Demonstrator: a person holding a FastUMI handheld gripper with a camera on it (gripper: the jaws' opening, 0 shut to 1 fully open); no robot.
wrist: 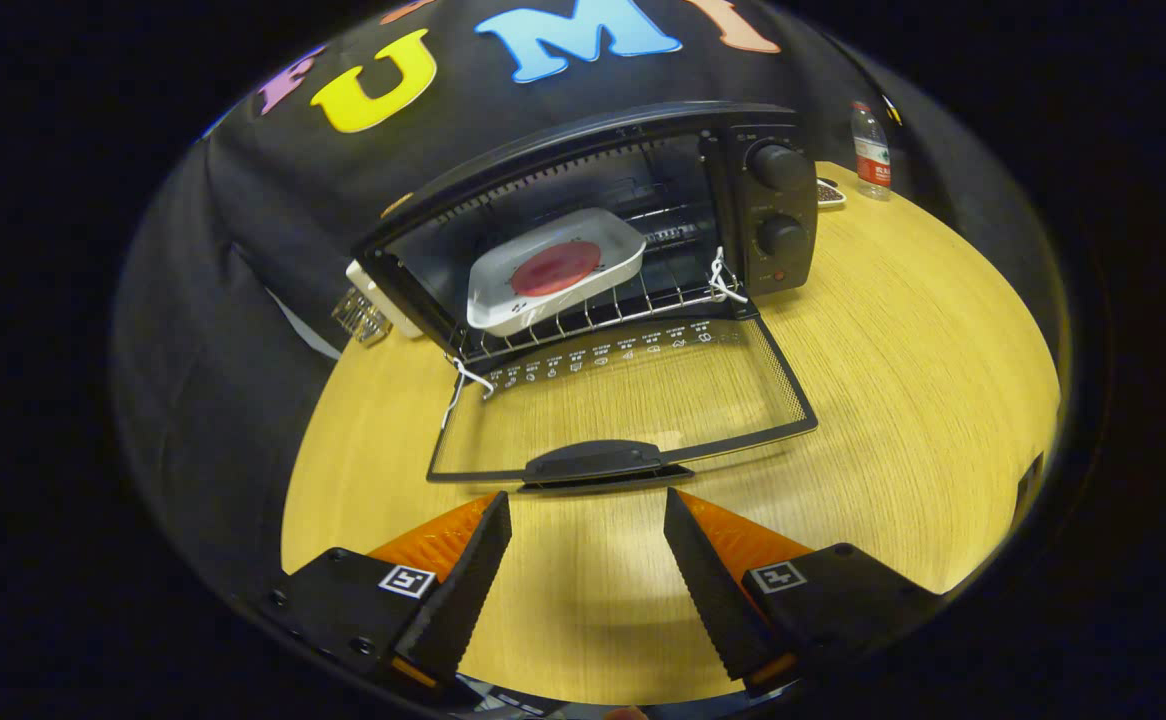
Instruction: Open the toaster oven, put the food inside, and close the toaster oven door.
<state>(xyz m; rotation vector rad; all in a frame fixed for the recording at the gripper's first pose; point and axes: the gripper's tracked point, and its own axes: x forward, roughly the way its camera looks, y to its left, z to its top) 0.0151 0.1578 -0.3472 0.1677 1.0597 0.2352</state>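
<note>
- Two black ridged fingers w/ orange backs (490, 548) on your gripper (588, 505) stand spread apart, released, nothing between them, only bare light wood tabletop (923, 380).
- Black toaster oven (603, 220) sits beyond the fingers, its glass door (633, 395) dropped flat onto the table, black door handle (598, 462) just ahead of the fingertips.
- White rectangular dish w/ round red food (555, 268) rests on the wire rack (633, 305) inside the oven, tilted a bit.
- White strings (721, 280) hang at both door hinges.
- Two black knobs (779, 166) on the oven's right panel.
- Clear plastic bottle w/ red label (871, 152) stands behind the oven, well apart; small object beside it, can't tell what.
- White plug block (368, 290) left of the oven.
</note>
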